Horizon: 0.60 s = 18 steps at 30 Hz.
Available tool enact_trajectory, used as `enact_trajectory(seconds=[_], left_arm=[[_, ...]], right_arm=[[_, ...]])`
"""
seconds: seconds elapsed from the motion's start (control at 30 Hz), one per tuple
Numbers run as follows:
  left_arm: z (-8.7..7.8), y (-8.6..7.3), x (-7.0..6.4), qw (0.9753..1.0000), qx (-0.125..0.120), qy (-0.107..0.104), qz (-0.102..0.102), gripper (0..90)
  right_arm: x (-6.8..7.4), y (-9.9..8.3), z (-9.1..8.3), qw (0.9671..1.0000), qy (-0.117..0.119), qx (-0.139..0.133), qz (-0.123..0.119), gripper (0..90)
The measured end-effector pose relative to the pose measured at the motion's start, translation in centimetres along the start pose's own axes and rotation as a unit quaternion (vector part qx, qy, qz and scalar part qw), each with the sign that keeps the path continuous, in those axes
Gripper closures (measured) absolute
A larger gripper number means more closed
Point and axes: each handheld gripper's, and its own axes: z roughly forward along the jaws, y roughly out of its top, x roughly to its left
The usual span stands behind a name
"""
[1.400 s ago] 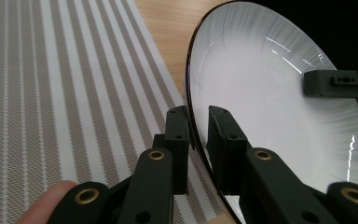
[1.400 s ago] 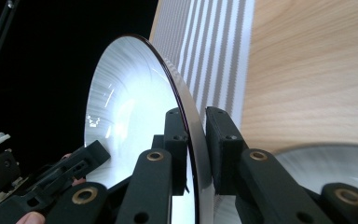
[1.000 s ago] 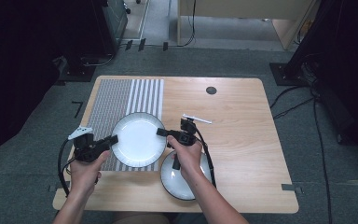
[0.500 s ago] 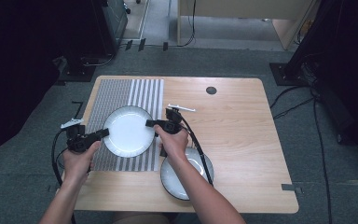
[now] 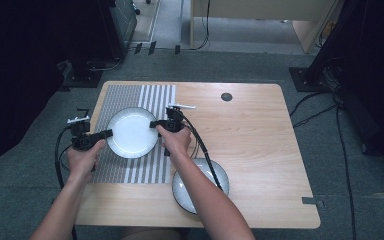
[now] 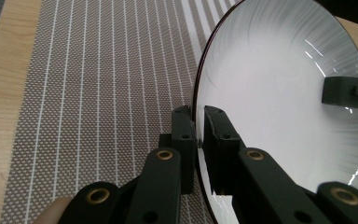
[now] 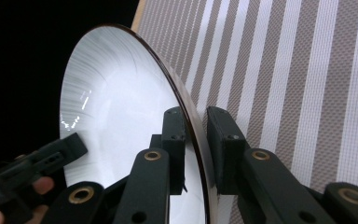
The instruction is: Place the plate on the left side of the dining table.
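Observation:
A white plate with a thin dark rim hangs over the striped placemat, held from both sides. My left gripper is shut on its left rim; in the left gripper view the two jaws pinch the plate edge at the left gripper. My right gripper is shut on the right rim; the right gripper view shows the right gripper clamping the plate edge. A second plate, grey-white, lies on the table under the right forearm.
The wooden table has a round dark grommet near its far edge. Black cables trail from both grippers. Grey carpet and dark furniture surround the table.
Both grippers have carried the white plate away from the person and leftward over the placemat, off the lower plate, which now lies uncovered near the front edge.

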Motion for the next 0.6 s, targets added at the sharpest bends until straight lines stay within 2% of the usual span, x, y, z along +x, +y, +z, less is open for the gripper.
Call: enact_trajectory(seconds=[0.17, 0.27, 0.4, 0.5, 0.6], left_arm=[[1.1, 0.5, 1.0, 0.9997, 0.003, -0.002, -0.026, 84.4], [2.0, 0.6, 1.4, 0.9994, 0.014, 0.001, -0.030, 84.2], [2.7, 0.8, 1.6, 0.9991, 0.013, 0.018, -0.035, 84.3], [3.1, 0.9, 1.8, 0.9990, 0.014, 0.021, -0.038, 84.5], [3.4, 1.0, 2.1, 0.9988, 0.018, 0.020, -0.042, 84.8]], right_arm=[[0.0, 0.7, 0.8, 0.9999, -0.004, -0.004, -0.009, 78.9], [0.0, 1.2, 1.5, 0.9997, -0.019, -0.004, -0.016, 78.3], [-0.3, 1.4, 2.6, 0.9994, -0.032, -0.003, -0.010, 76.9], [-0.6, 1.5, 3.3, 0.9994, -0.033, -0.004, -0.004, 76.6], [-0.8, 1.7, 3.8, 0.9993, -0.035, -0.007, -0.008, 76.0]])
